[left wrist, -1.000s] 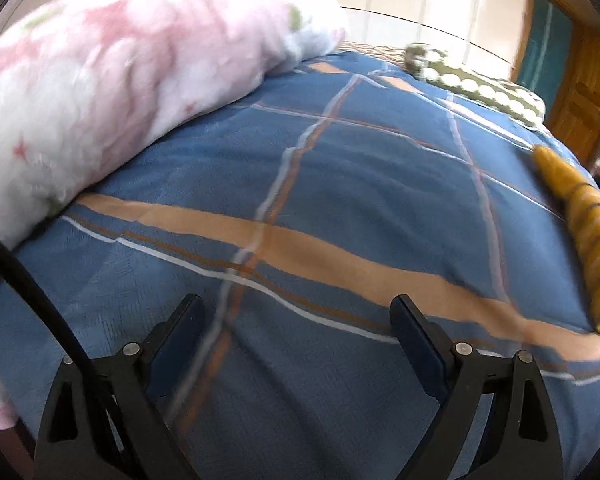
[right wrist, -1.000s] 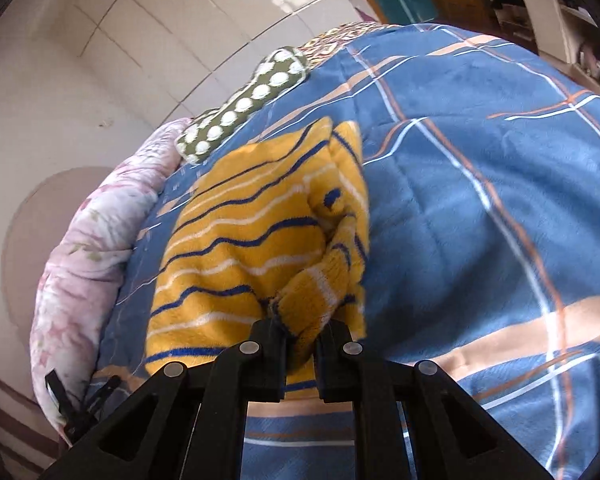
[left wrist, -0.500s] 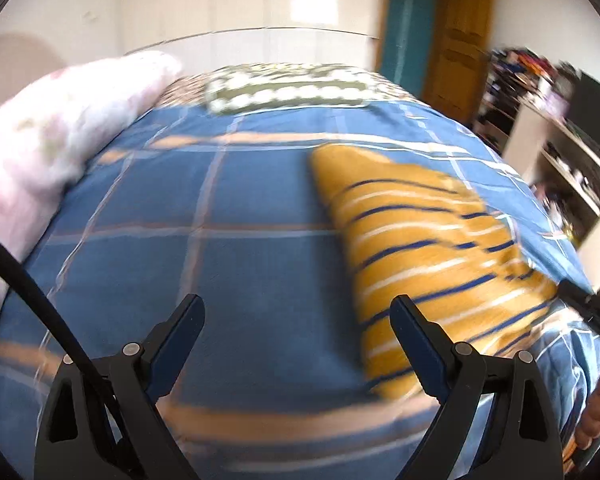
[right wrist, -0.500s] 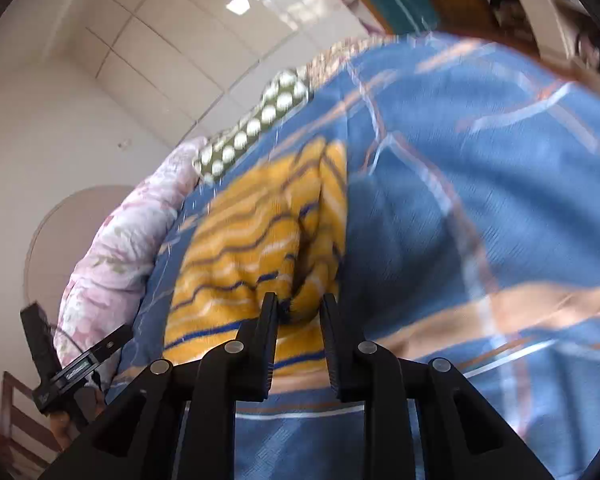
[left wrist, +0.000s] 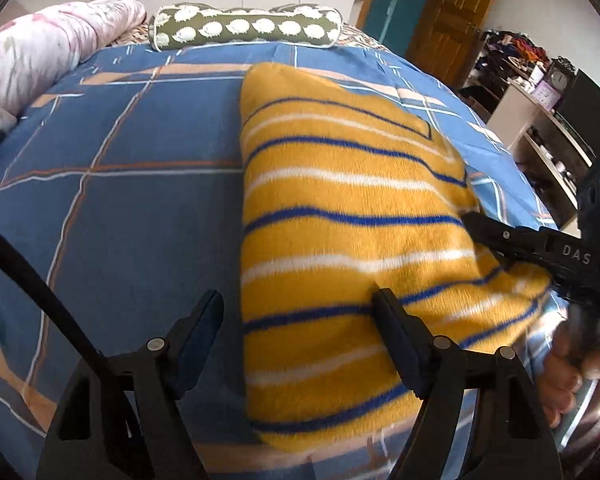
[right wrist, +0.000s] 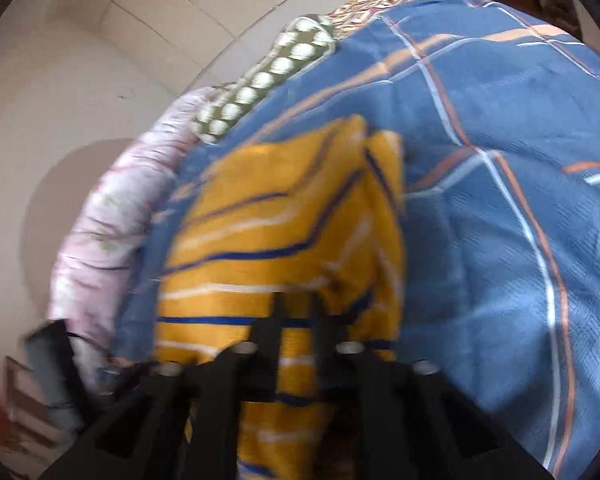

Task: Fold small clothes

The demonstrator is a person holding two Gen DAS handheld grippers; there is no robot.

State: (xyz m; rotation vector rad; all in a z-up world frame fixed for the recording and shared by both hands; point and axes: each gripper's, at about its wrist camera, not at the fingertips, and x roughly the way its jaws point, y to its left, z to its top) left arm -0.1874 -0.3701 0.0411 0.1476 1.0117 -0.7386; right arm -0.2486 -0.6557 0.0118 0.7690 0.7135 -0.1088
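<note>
Mid-fold on a mustard-yellow knitted sweater with blue and white stripes point(left wrist: 340, 216), lying partly folded on the blue plaid bedspread with tan and white lines point(left wrist: 132, 184), near the bed's right side and well short of the olive bolster pillow with white hedgehog print point(left wrist: 244, 28) at the head. Right gripper point(right wrist: 296, 312) clenched, fingers pressed together with a bunched fold of the sweater's near right edge apparently pinched between them, though blur hides the exact bite. Left gripper point(left wrist: 300, 320) hovering above the sweater's left edge with jaws closing, one finger point(left wrist: 196, 328) over bare bedspread, the other point(left wrist: 396, 336) over the knit, nothing yet pressed between them. Pink floral rolled quilt point(left wrist: 40, 52) well clear along the far left. Step in hand, judged from this: securing both near corners before turning the garment over on itself. Next move calls for lowering the left gripper onto the near left edge, closing on the knit alone without catching the bedspread, then lifting both hands together so the stripes stay aligned.
</note>
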